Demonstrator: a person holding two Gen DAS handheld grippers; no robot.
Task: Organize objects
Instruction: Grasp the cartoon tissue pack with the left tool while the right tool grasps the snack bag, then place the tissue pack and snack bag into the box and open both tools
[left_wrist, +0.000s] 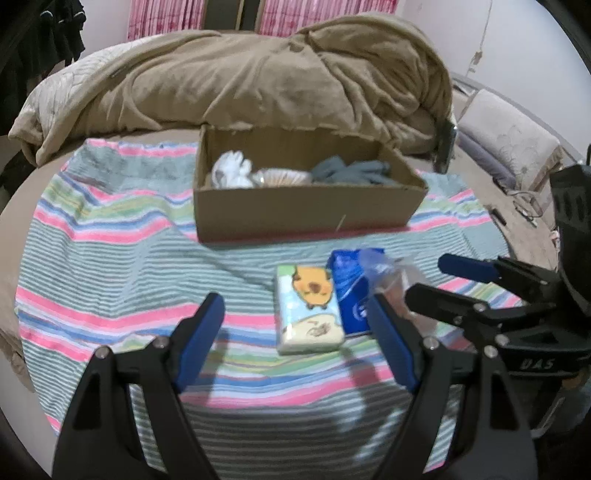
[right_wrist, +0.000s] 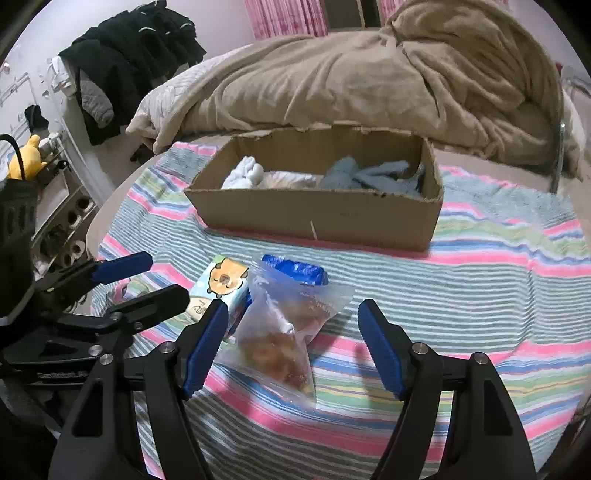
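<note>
I have both grippers over the striped towel (left_wrist: 110, 258) spread on the bed. The left gripper (left_wrist: 295, 339) has its fingers spread wide with nothing between the pads; the cartoon tissue pack (left_wrist: 308, 306) lies on the towel just ahead, nearer the right finger. The right gripper (right_wrist: 291, 347) is also spread wide, and the clear snack bag (right_wrist: 284, 332) lies in the gap between its fingers, pads not pressing it. A blue packet (right_wrist: 295, 271) sits just behind the bag, touching the tissue pack. Further back stands the open cardboard box (right_wrist: 317, 218), holding a white cloth (right_wrist: 243, 173) and grey-blue gloves (right_wrist: 369, 175). A brown blanket (left_wrist: 258, 81) is heaped behind it.
</note>
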